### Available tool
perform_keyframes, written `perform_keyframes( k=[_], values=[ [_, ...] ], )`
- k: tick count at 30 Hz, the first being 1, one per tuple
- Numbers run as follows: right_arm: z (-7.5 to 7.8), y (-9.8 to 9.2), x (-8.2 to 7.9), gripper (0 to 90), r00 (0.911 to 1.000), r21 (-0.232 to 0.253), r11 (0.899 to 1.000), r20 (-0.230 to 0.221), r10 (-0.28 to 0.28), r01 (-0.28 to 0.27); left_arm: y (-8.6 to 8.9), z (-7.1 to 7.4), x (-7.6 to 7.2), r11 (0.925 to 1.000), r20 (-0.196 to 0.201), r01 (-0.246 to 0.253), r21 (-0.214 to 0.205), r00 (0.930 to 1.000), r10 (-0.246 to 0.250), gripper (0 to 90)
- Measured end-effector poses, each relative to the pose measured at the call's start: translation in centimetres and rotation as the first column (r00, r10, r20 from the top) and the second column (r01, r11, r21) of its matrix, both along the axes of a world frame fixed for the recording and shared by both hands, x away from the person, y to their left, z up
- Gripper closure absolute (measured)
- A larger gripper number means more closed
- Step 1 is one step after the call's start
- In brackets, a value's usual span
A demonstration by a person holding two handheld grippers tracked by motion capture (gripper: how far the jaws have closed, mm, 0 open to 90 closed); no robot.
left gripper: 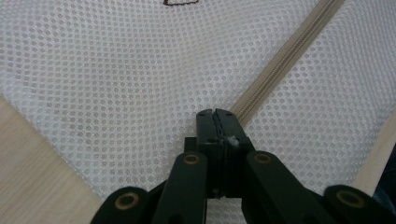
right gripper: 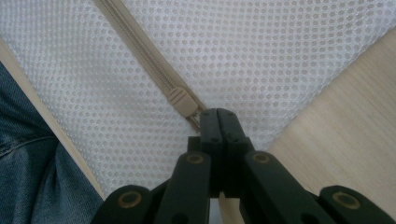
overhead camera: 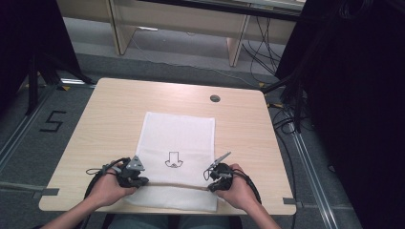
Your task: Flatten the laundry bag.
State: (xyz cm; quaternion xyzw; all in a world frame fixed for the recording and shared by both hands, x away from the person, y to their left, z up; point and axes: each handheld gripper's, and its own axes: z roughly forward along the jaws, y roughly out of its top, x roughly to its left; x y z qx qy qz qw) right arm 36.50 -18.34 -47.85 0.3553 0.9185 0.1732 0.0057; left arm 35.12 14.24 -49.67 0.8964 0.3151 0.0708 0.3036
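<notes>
A white mesh bag with a small dark drawing on it lies flat on the wooden table. A beige zipper runs across its near end. My left gripper is at the bag's left side; in the left gripper view its jaws are shut on the bag at the zipper's end, with a bit of white fabric pinched between them. At the bag's right side, my right gripper has its jaws shut on the pull tab of the zipper slider.
A round cable grommet sits in the table behind the bag. The table's near edge is close behind both hands, with the person's jeans below it. Cables lie on the floor to the right.
</notes>
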Motion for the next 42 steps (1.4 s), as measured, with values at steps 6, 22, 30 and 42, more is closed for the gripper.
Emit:
perform_keyframes(
  k=[6,22,30,42],
  values=[
    [-0.1,-0.6,0.0,90.0,0.9995,0.007,1.000,0.024,0.022,-0.022,-0.6,-0.1,0.4,1.0000,0.006,0.004,0.006,1.0000,-0.004,89.2],
    [0.0,-0.7,0.4,89.0,0.9992,0.021,0.999,0.009,-0.038,0.038,-0.5,-0.2,0.5,0.9997,0.008,-0.012,-0.023,0.9999,0.013,89.0],
    [1.7,-2.5,0.4,75.7,0.9643,0.179,0.976,0.211,-0.159,0.122,-0.3,0.2,0.7,0.9915,0.068,-0.026,-0.127,0.9971,0.035,73.5],
    [2.2,-4.0,0.6,68.2,0.9416,0.227,0.953,0.223,-0.252,0.202,-0.1,0.3,0.9,0.9778,0.130,-0.020,-0.209,0.9904,0.048,47.8]
  ],
)
